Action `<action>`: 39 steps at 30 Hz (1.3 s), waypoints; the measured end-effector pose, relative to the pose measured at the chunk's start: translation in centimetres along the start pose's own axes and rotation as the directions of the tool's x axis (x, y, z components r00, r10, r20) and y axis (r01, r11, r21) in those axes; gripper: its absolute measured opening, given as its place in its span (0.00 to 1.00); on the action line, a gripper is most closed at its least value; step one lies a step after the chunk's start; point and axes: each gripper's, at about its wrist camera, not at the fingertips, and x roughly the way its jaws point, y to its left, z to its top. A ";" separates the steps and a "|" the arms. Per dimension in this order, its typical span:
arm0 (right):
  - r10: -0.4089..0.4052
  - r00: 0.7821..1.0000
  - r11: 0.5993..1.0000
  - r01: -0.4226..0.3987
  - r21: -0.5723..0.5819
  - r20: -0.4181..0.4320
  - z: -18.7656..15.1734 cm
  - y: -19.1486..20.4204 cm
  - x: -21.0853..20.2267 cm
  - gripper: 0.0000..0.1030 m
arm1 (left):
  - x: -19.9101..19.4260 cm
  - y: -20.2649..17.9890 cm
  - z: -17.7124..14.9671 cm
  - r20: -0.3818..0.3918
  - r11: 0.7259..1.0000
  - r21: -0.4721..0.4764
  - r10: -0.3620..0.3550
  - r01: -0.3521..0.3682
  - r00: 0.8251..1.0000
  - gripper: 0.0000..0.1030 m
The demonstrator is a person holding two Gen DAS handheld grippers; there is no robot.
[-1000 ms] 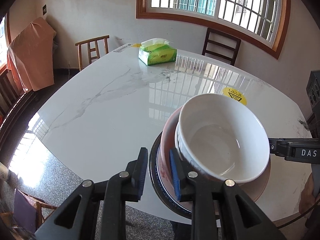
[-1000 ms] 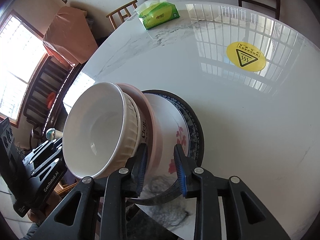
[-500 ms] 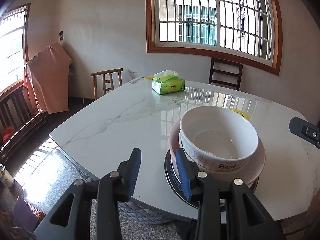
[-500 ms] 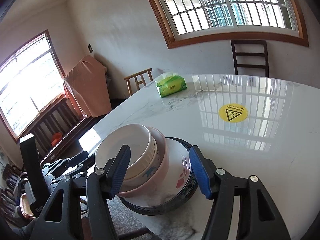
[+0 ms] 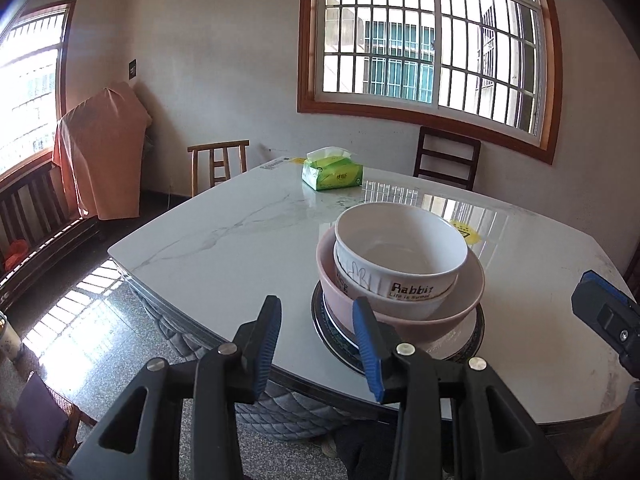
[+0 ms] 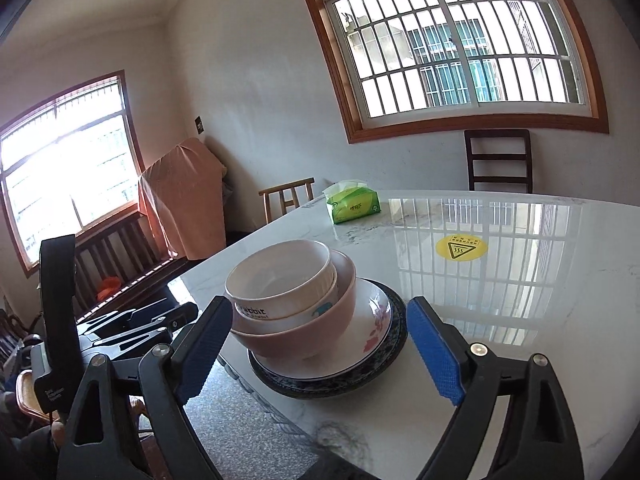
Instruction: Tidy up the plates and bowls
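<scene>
White bowl [image 5: 400,256]: side lettering "Rabbit" over a smaller line too small to read, rabbit outline beside it; empty as far as the glare allows. It nests in the pink bowl [image 5: 420,320], which sits on a white floral plate [image 6: 372,320] atop a dark patterned plate [image 6: 384,364], all at the near edge of the marble table [image 5: 240,248]. Green tissue pack [image 5: 332,174]: far side, print illegible. Yellow warning sticker [image 6: 461,249]: right of the stack. Left gripper [image 5: 316,344]: jaws narrowly parted, empty; a second ago closer around the rims. Right gripper [image 6: 316,348]: jaws have just been opening, now wide, nothing between them, drawn back from the stack.
</scene>
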 end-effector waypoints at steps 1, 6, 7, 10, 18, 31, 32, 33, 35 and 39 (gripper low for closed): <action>0.000 1.000 1.000 0.000 -0.004 0.000 -0.1 0.0 -0.2 0.85 | -0.3 -0.3 -0.1 0.003 1.000 0.003 0.002 -0.002 1.000 0.37; -0.001 1.000 1.000 0.001 -0.017 0.016 -0.7 -0.1 -1.4 0.85 | -1.3 -1.6 -0.2 0.009 1.000 0.023 -0.007 0.007 1.000 0.37; -0.003 1.000 1.000 0.003 -0.016 0.019 -0.9 -0.2 -1.7 0.86 | -1.4 -1.8 -0.2 0.009 1.000 0.024 -0.008 0.008 1.000 0.37; -0.007 1.000 1.000 0.007 -0.006 0.027 -1.3 -0.6 -2.2 0.88 | -1.7 -2.3 -0.2 0.011 1.000 0.024 -0.006 0.006 1.000 0.40; -0.013 0.999 1.000 0.013 0.020 0.033 -2.3 -1.5 -3.1 0.89 | -2.8 -3.8 -0.6 0.056 0.998 0.054 0.028 -0.031 0.998 0.50; -0.028 0.999 1.000 0.028 0.002 0.038 -3.4 -1.9 -3.8 0.94 | -2.6 -5.2 -1.5 0.020 0.997 0.072 0.005 -0.007 1.000 0.51; -0.027 0.999 1.000 0.027 0.003 0.039 -3.4 -2.0 -3.9 0.94 | -2.7 -5.2 -1.6 0.019 0.997 0.073 0.006 -0.007 1.000 0.51; -0.025 0.999 1.000 0.025 0.005 0.039 -3.5 -2.1 -3.9 0.95 | -2.7 -5.3 -1.6 0.017 0.997 0.075 0.006 -0.007 1.000 0.51; -0.026 0.999 1.000 0.026 0.011 0.038 -3.6 -2.2 -4.0 0.96 | -2.7 -5.4 -1.7 0.015 0.997 0.080 0.004 -0.005 1.000 0.51; -0.023 0.999 0.999 0.022 0.031 0.032 -3.6 -2.5 -4.1 0.96 | -2.9 -5.6 -1.9 0.014 0.996 0.084 0.002 -0.003 1.000 0.51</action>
